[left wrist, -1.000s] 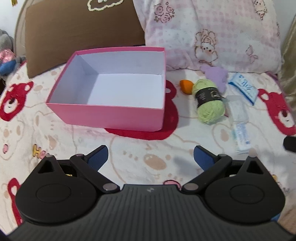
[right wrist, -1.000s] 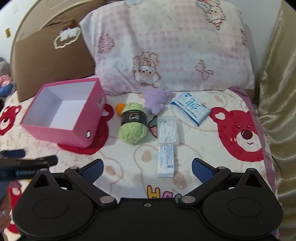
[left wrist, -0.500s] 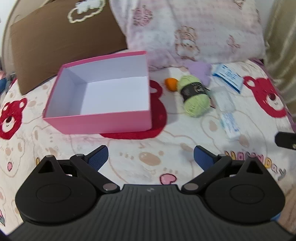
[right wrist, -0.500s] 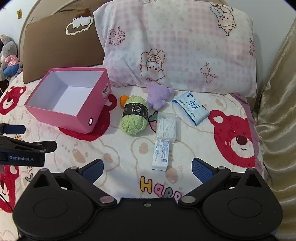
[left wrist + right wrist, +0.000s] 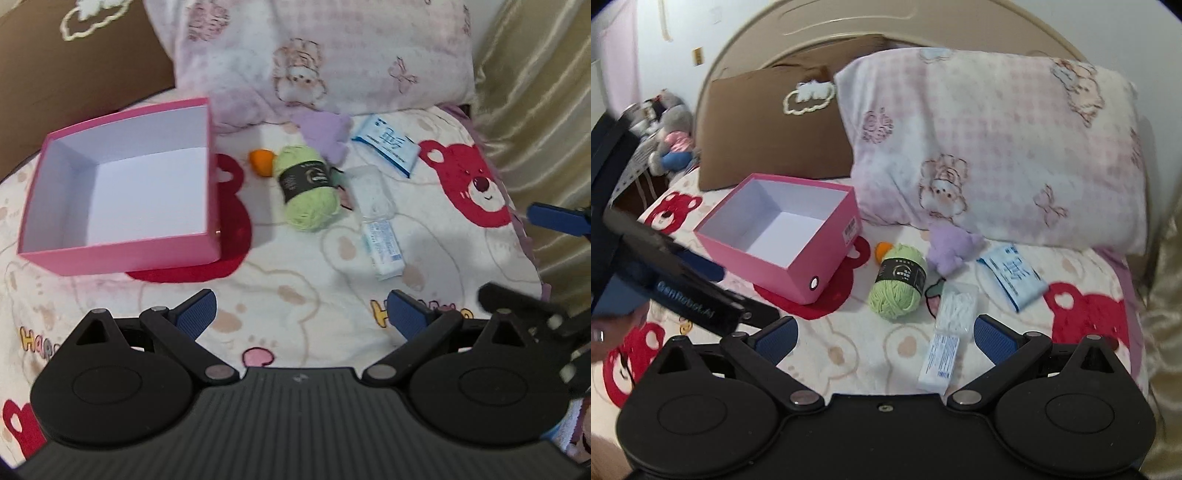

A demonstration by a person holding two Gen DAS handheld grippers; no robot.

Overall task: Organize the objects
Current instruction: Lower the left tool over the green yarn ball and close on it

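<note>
Over the bedspread both views had swung rightward since a second earlier, yet the left gripper and right gripper stayed spread and empty, the yarn and apparently every item lying beside the empty pink box, nothing sorted.

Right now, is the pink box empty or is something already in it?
Empty: the pink box shows only its bare white floor and walls in both views.
</note>
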